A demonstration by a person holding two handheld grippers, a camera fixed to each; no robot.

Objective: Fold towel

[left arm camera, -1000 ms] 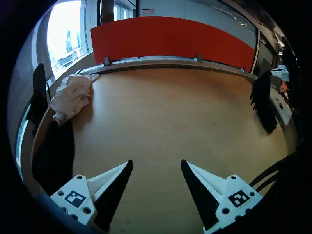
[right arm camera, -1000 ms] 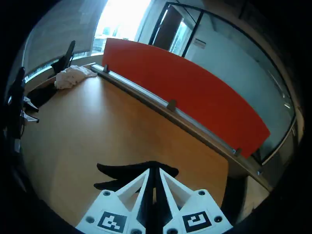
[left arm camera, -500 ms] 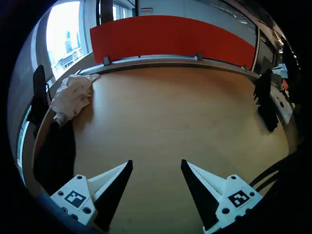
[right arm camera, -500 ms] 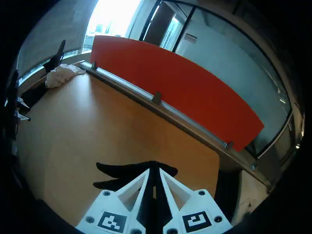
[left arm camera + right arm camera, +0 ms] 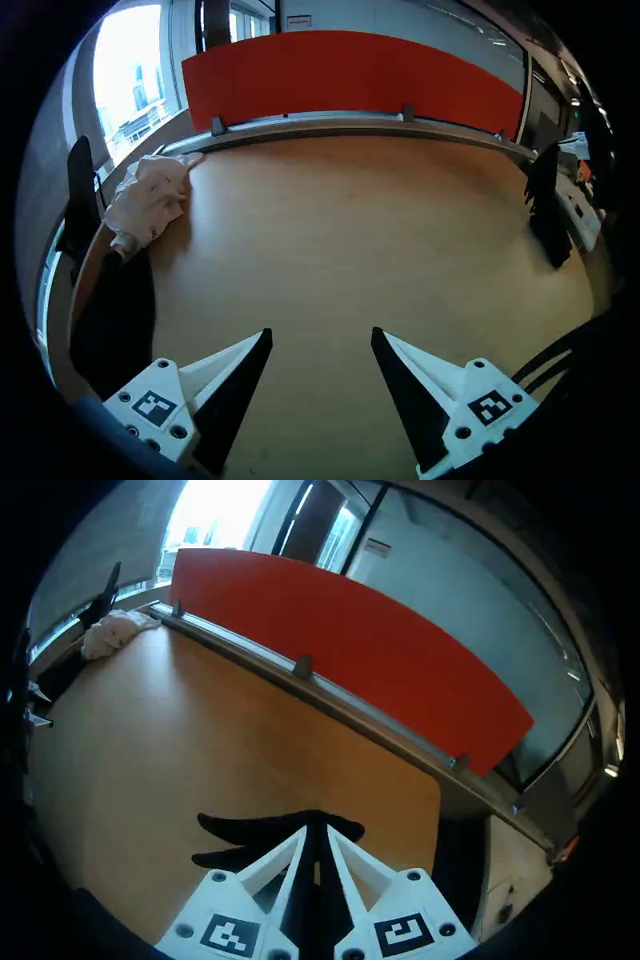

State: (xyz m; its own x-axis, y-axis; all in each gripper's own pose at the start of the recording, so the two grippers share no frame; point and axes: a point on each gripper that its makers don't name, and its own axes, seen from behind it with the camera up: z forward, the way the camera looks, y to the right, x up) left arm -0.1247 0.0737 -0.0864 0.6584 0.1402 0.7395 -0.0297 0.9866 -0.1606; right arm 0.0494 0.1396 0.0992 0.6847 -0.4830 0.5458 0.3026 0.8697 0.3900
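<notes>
- The left hand-held gripper (image 5: 320, 360) stands wide open above the tabletop (image 5: 344, 224). Its two fingers (image 5: 240, 376) are white plastic wedges that taper to points, with matte black inner faces, and nothing lies between them. Each carries a square black-and-white marker at its base.
- In the right gripper view, the right hand-held gripper (image 5: 318, 856) has its jaws drawn together with only a thin slit between them. I see nothing held in it. Black, flat, splayed tips spread out in front of the white wedges.
- The tabletop is smooth, pale wood-grain laminate with a faint sheen; it is broad and has a curved edge.
- The towel (image 5: 148, 200) lies crumpled in a soft, rumpled heap at the far left corner of the tabletop, well apart from both grippers. It is off-white cloth, full of creases. The right gripper view shows it as a small pale lump (image 5: 112, 632) at the same far corner.
- A grey metal rail (image 5: 320, 124) with small brackets runs along the far edge.
- A flat, matte red panel (image 5: 352, 76) rises upright from the rail.
- A black chair (image 5: 80, 192) stands just beside the towel's corner, before a bright window (image 5: 128, 88).
</notes>
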